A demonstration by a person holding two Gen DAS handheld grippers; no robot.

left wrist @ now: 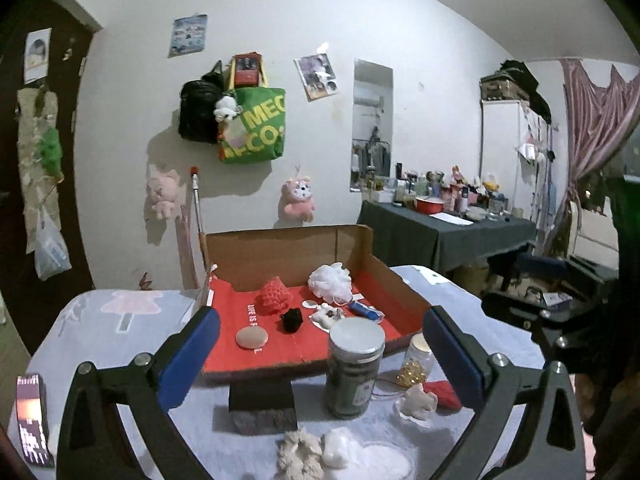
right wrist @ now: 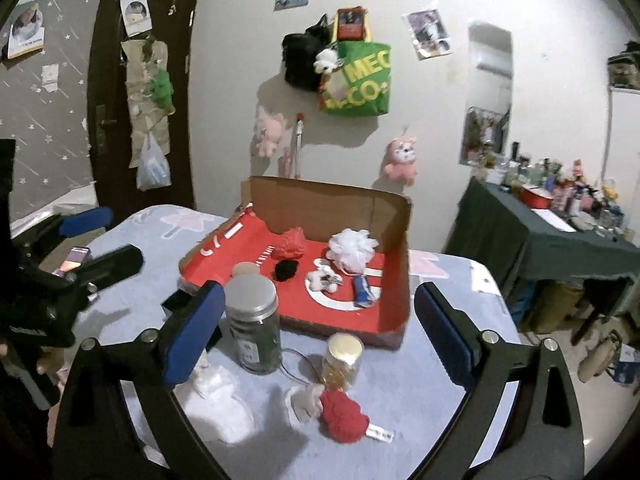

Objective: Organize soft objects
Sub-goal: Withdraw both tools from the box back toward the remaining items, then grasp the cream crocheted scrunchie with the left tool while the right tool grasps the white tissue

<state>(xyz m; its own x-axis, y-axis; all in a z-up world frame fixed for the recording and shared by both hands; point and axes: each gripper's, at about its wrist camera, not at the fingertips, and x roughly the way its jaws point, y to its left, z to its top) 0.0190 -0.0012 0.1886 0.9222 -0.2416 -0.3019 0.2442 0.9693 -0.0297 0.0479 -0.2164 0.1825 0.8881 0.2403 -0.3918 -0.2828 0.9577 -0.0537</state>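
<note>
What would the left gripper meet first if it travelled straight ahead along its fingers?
Probably the tall grey-lidded jar, standing between the open left gripper fingers' line, just before the cardboard box; depth is uncertain.

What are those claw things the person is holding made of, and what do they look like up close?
Each is a black two-pronged claw. The left gripper and the right gripper look alike: matte black angular arms with triangular cut-outs, round silver bolts at the joints, and flat fingers faced with bright blue pads. No cables show on them. The hands holding them barely show.
</note>
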